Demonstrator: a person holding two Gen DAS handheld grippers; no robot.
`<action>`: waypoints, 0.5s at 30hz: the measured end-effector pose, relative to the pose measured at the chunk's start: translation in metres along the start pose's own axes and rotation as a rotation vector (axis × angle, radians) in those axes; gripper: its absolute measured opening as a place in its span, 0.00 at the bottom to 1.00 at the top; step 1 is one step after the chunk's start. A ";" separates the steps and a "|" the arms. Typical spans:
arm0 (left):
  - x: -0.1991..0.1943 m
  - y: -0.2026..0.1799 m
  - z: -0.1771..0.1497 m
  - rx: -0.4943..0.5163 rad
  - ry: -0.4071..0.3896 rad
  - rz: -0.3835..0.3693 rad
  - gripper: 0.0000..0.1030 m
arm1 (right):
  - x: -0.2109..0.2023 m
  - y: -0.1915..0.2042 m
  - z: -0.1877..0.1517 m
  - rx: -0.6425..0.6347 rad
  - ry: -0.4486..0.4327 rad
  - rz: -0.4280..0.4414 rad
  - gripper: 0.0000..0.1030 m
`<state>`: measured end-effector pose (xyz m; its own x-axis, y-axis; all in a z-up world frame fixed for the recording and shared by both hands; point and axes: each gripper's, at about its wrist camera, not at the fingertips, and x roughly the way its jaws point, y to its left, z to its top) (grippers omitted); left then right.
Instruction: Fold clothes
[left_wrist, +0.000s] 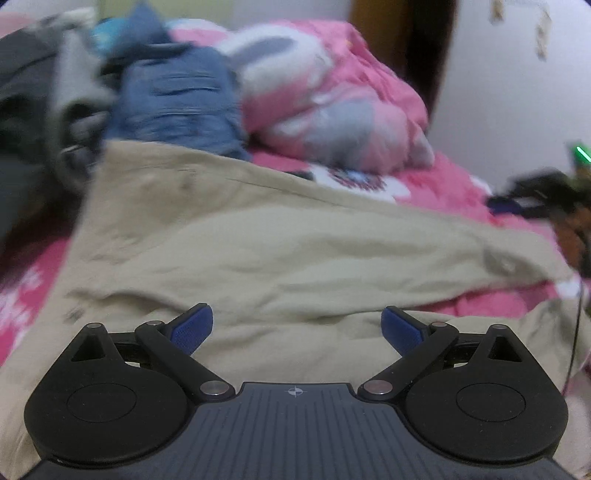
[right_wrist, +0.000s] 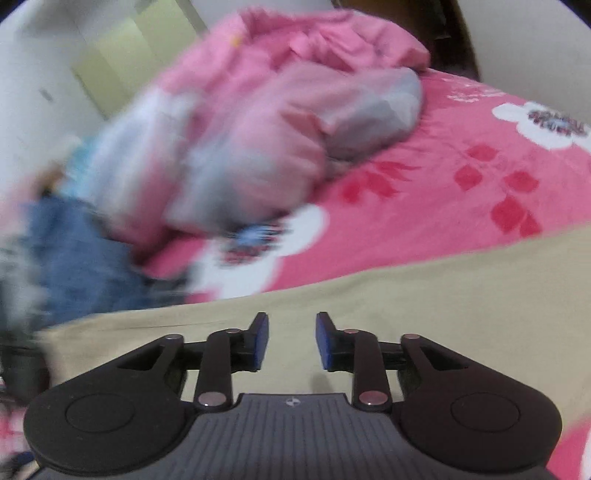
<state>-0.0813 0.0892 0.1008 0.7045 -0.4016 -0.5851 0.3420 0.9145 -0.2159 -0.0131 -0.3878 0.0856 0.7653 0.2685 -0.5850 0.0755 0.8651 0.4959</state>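
Observation:
A beige garment (left_wrist: 295, 240) lies spread and wrinkled across a pink flowered bed sheet (left_wrist: 443, 184). My left gripper (left_wrist: 296, 314) hovers over its near part, jaws wide open, nothing between the blue pads (left_wrist: 192, 328). In the right wrist view the same beige garment (right_wrist: 443, 288) fills the foreground. My right gripper (right_wrist: 291, 321) is above its flat cloth, open by a narrow gap, with nothing between the pads (right_wrist: 260, 339). Both views are blurred.
A bunched pink quilt (left_wrist: 351, 92) sits at the back of the bed, also the quilt (right_wrist: 277, 110). Blue jeans (left_wrist: 177, 103) and dark clothes (left_wrist: 22, 110) are piled at the left. A dark blurred object with a green light (left_wrist: 546, 192) is at the right edge.

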 end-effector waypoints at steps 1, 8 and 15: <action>-0.013 0.007 -0.003 -0.034 -0.004 -0.004 0.96 | -0.019 0.002 -0.010 0.017 -0.010 0.051 0.38; -0.081 0.030 -0.045 -0.166 0.000 -0.016 0.96 | -0.104 0.005 -0.108 0.203 0.058 0.308 0.41; -0.065 0.043 -0.095 -0.300 0.060 -0.054 0.92 | -0.114 -0.025 -0.183 0.434 0.131 0.235 0.41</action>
<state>-0.1720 0.1591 0.0555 0.6493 -0.4543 -0.6099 0.1727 0.8691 -0.4635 -0.2192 -0.3622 0.0226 0.7091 0.5096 -0.4873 0.1905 0.5270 0.8282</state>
